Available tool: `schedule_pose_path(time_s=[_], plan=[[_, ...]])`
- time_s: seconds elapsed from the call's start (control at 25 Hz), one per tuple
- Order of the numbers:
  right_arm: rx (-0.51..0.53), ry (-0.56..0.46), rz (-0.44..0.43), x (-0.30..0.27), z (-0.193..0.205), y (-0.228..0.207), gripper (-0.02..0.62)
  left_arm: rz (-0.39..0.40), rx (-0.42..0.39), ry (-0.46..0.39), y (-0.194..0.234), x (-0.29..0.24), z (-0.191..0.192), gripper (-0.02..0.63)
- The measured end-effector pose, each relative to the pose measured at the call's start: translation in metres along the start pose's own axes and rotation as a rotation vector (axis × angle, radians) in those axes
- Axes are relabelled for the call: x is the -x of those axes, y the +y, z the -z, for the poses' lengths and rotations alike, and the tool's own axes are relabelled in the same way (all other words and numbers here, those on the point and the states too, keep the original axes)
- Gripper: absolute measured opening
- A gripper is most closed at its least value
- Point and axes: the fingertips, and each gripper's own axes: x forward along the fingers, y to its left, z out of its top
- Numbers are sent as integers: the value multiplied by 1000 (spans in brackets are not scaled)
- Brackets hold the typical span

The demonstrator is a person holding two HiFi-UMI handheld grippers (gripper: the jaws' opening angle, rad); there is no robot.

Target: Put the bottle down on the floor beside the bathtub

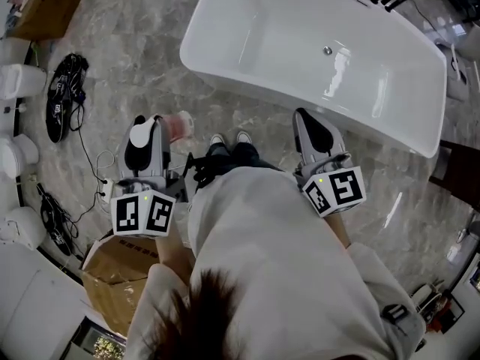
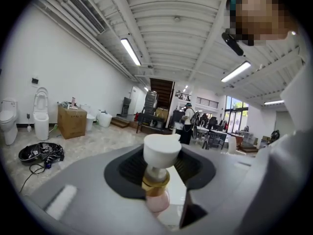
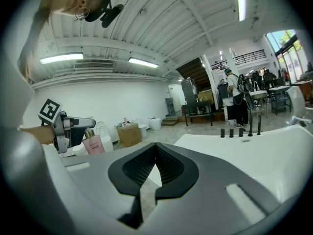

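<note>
Your left hand-held gripper (image 1: 150,137) grasps the bottle (image 2: 156,177), not yet on the floor (image 1: 135,66). Right hand-held gripper (image 1: 311,130): clenched, empty. Remaining: set it down beside the bathtub (image 1: 300,43).

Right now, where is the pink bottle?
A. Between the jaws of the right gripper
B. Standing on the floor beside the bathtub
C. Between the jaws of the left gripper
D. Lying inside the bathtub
C: the left gripper view shows the pink bottle clamped between the jaws of the left gripper, while the right gripper is shut on nothing.
</note>
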Motion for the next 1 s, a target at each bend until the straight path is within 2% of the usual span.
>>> schedule_pose_path(time_s=[0.32,0.68,1.0], plan=[[-12,9,64,15,5,-21,-2,18,2,-21,-7,-14,-6,206],[1,9,44,15,-2,-15,-2,25,-8,-39,-4,-19,-10,206],[-26,65,45,12,9,-4,-2,61,-30,9,9,-34,3,204]])
